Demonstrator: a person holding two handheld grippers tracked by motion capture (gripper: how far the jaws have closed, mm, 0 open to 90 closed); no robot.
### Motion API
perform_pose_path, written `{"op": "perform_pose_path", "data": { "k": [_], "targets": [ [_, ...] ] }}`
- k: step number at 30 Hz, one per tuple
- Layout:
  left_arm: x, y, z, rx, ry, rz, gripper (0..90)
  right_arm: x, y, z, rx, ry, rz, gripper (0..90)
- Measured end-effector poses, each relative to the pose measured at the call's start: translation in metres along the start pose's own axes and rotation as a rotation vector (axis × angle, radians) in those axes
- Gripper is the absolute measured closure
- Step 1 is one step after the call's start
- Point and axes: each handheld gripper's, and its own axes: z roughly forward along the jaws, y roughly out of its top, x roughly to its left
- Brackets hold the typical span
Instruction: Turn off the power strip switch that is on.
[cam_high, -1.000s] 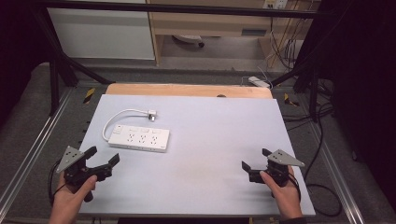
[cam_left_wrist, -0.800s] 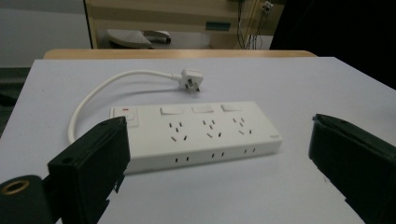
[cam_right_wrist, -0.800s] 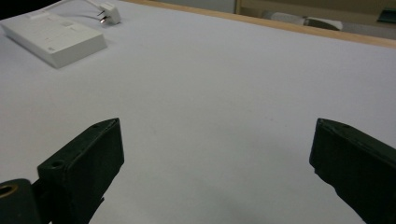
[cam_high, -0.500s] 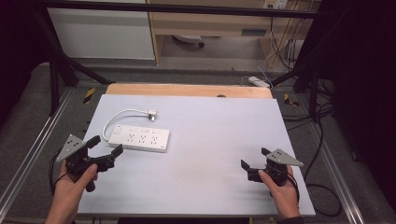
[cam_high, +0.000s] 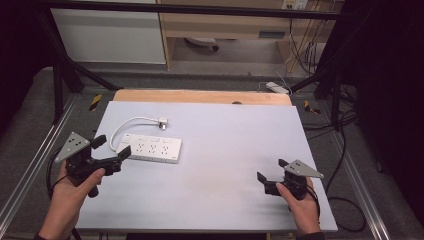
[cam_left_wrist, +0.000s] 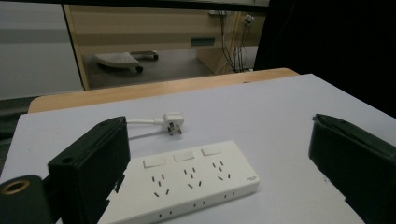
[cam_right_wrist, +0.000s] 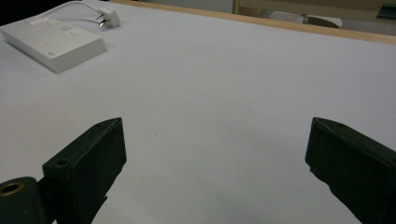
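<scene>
**Two open grippers, one by the power strip**

The left gripper (cam_high: 111, 150) has its jaws wide apart with nothing between them. One jaw tip sits just beside the near left end of the white power strip (cam_high: 151, 148), and in the left gripper view that jaw covers the strip's (cam_left_wrist: 182, 182) near left corner. The left hand (cam_high: 75, 192) comes up from the near left edge of the table (cam_high: 225, 130) and tips the gripper to the right, toward the strip.

The right gripper (cam_high: 272, 170) also has its jaws wide apart and holds nothing. It sits near the near right corner, well apart from the strip, with lots of bare table between them. The right hand (cam_high: 300, 200) reaches in from the near edge.

The strip's white cord (cam_high: 127, 125) loops on the far side and ends in a plug (cam_left_wrist: 172, 122) lying on the table. The far side has a wooden edge (cam_high: 200, 96).

The right gripper view cuts off the strip's (cam_right_wrist: 53, 39) left end.
</scene>
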Motion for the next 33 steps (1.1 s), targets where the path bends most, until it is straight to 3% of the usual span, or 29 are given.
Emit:
{"op": "perform_pose_path", "data": {
  "k": [7,20,28,33],
  "targets": [
    [-0.003,0.015,0.005,-0.010,-0.018,0.038,5.2,0.000,-0.001,0.002,0.007,0.012,-0.001,5.2],
    [-0.005,0.033,0.022,-0.006,-0.030,0.052,5.1,0.005,0.000,0.003,0.001,0.032,-0.006,4.2],
    [-0.005,0.041,0.029,-0.001,-0.034,0.064,5.1,0.007,0.000,0.004,0.010,0.020,-0.025,3.9],
    [-0.003,0.044,0.035,0.018,-0.019,0.065,5.1,0.007,-0.001,0.004,0.016,0.021,-0.030,3.9]
  ]
}}
